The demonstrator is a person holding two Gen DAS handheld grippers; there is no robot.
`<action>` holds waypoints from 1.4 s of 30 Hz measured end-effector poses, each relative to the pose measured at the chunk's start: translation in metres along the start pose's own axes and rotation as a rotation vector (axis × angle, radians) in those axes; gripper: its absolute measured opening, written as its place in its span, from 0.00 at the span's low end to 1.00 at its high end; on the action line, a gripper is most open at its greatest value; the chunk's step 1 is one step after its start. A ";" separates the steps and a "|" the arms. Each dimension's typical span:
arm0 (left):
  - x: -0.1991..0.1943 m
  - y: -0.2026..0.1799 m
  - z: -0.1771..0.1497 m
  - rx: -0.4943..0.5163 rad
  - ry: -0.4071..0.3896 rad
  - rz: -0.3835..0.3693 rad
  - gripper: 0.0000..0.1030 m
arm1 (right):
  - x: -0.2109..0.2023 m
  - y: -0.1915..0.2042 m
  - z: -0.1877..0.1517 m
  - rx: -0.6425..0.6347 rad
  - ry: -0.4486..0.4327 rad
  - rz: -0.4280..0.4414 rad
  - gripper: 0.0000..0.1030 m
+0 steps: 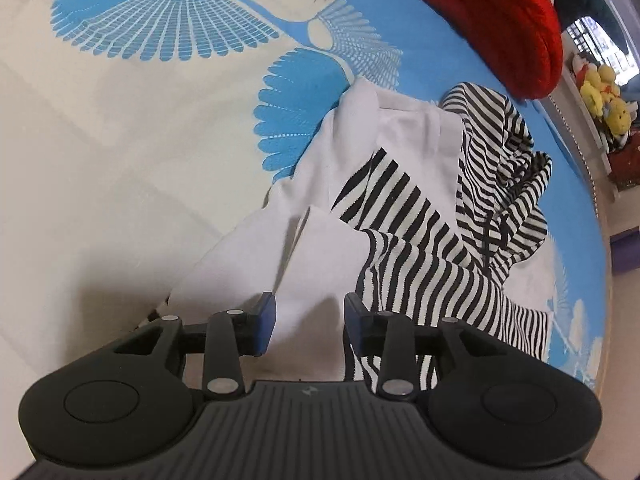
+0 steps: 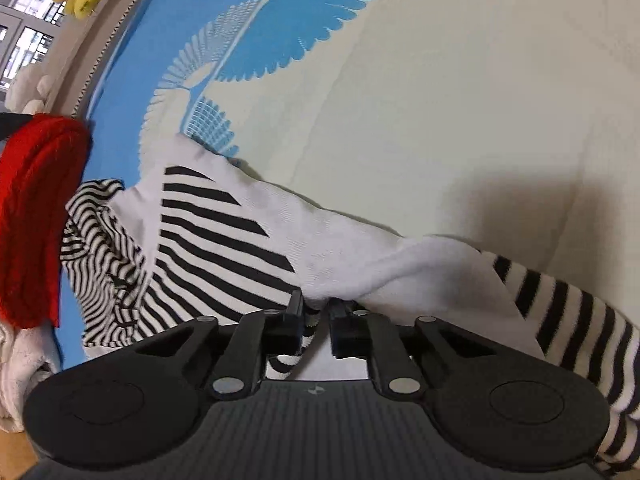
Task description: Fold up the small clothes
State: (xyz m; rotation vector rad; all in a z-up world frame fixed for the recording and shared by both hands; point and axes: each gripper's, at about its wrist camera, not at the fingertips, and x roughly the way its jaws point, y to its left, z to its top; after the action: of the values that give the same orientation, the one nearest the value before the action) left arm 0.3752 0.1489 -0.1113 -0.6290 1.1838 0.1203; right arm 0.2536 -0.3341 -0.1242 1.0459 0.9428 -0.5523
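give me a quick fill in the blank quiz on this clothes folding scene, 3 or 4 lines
1. The garment on the bed has black and ____ stripes.
2. The left tongs stand ____, with nothing between the pads.
3. The right tongs are closed on the garment's ____ fabric.
4. The thick knit item beyond the garment is ____ in colour.

Missing words: white; open; white; red
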 end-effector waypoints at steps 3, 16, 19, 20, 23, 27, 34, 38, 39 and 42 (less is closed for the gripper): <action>-0.001 -0.005 -0.001 0.043 -0.018 0.007 0.18 | -0.011 0.008 -0.007 -0.046 -0.020 -0.022 0.20; -0.034 -0.033 -0.004 0.198 -0.194 -0.058 0.01 | 0.011 0.045 -0.004 -0.283 0.028 0.042 0.35; -0.004 -0.027 -0.008 0.185 -0.030 -0.017 0.04 | 0.022 0.032 0.006 -0.213 0.079 0.021 0.34; 0.005 -0.025 -0.009 0.183 0.004 0.013 0.04 | 0.019 0.035 0.005 -0.224 0.073 0.017 0.34; 0.017 -0.015 -0.009 0.136 0.036 0.038 0.05 | 0.009 0.048 0.000 -0.307 0.031 0.041 0.36; 0.005 -0.023 -0.010 0.160 -0.008 0.050 0.05 | 0.012 0.058 -0.002 -0.373 0.056 0.069 0.41; 0.019 -0.026 -0.016 0.135 0.043 0.032 0.28 | 0.026 0.052 -0.002 -0.365 0.117 0.014 0.42; 0.002 -0.041 -0.017 0.197 -0.067 0.039 0.28 | 0.010 0.058 -0.002 -0.401 0.082 0.022 0.42; -0.003 -0.047 -0.018 0.221 -0.102 0.034 0.28 | 0.005 0.063 -0.002 -0.437 0.059 0.029 0.43; -0.013 -0.061 -0.023 0.265 -0.180 0.004 0.28 | -0.008 0.077 -0.002 -0.559 -0.008 0.034 0.47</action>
State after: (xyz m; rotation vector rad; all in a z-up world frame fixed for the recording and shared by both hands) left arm 0.3761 0.0900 -0.0812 -0.3744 1.0059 0.0220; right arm 0.3082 -0.3002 -0.0808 0.5540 0.9937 -0.2380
